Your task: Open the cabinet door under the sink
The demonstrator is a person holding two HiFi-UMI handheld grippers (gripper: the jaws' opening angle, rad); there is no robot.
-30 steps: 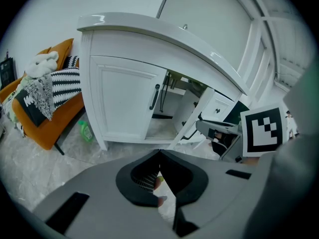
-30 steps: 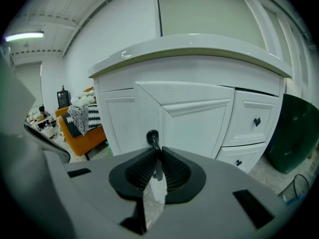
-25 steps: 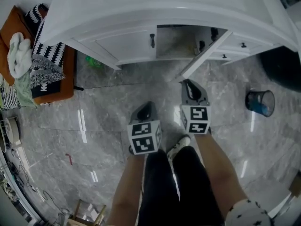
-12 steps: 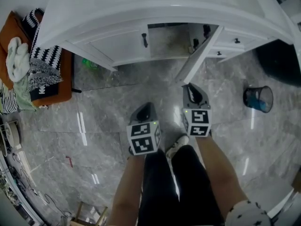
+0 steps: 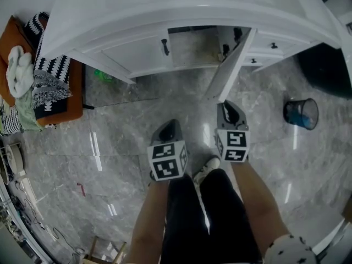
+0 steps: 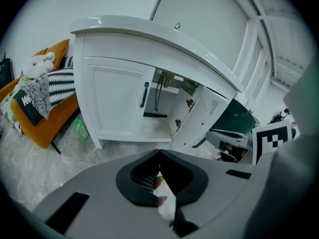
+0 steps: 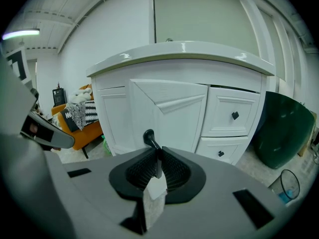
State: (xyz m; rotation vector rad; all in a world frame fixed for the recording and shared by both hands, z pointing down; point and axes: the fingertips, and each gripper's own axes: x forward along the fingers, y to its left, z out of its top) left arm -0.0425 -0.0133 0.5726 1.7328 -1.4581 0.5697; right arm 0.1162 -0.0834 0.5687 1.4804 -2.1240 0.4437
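The white sink cabinet point(image 5: 137, 21) fills the top of the head view. Its left door point(image 5: 140, 51) is closed and carries a black handle point(image 5: 164, 47). The right door point(image 5: 232, 65) stands swung out toward me, and the dark inside of the cabinet shows behind it. My right gripper point(image 5: 224, 103) is at that door's outer edge, shut on its black handle point(image 7: 149, 136), as the right gripper view shows. To the left, my left gripper point(image 5: 169, 130) hangs over the floor, shut and holding nothing.
An orange sofa point(image 5: 22, 32) with patterned cushions stands at the left, with a green bottle point(image 5: 104, 73) on the floor beside the cabinet. Two drawers point(image 5: 272, 47) sit right of the open door. A blue bin point(image 5: 301, 114) and a dark rounded object point(image 5: 327, 73) are at the right.
The right door has swung wider open, and my right gripper has drawn back toward me with the handle. The left gripper has stayed in place.
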